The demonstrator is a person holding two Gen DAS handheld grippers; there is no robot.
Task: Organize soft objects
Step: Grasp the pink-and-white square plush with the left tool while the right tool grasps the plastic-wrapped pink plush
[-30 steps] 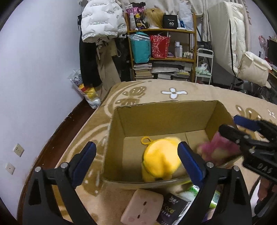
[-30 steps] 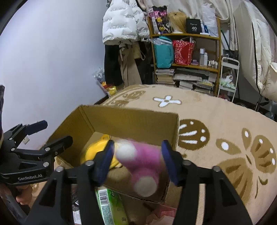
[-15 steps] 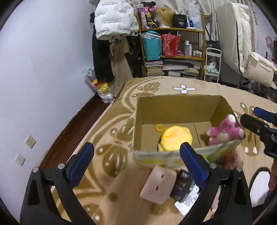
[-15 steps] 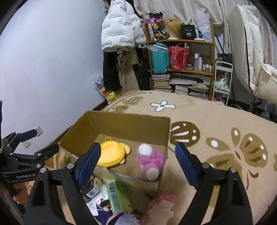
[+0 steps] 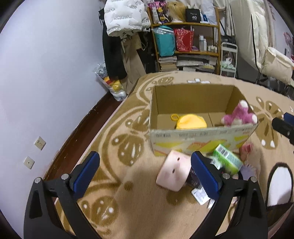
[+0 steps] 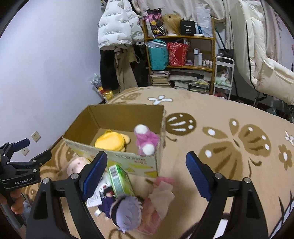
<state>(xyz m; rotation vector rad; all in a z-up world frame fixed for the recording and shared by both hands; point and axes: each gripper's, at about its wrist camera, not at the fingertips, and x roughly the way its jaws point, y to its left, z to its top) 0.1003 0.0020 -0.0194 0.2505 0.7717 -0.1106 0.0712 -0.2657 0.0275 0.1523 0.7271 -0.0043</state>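
An open cardboard box (image 5: 191,92) (image 6: 126,114) stands on the patterned rug. Inside lie a yellow plush (image 5: 191,122) (image 6: 110,141) and a pink plush (image 5: 238,115) (image 6: 146,140), which leans in the right corner. In front of the box lie a pale pink square plush (image 5: 173,172) (image 6: 75,164), a green packet (image 5: 227,159) (image 6: 119,181), a purple-haired doll (image 6: 126,213) and a pink soft item (image 6: 161,191). My left gripper (image 5: 145,171) is open and empty, back from the box. My right gripper (image 6: 147,174) is open and empty above the pile.
A wall with sockets (image 5: 39,142) runs along the left. A shelf (image 5: 185,35) full of bags and books stands behind, with a white jacket (image 5: 125,16) hanging beside it. A bag (image 5: 112,85) sits on the floor. The rug (image 6: 229,139) spreads to the right.
My right gripper opened and let the pink plush drop into the box. Both grippers then pulled back and up from the box, bringing the pile in front into view.
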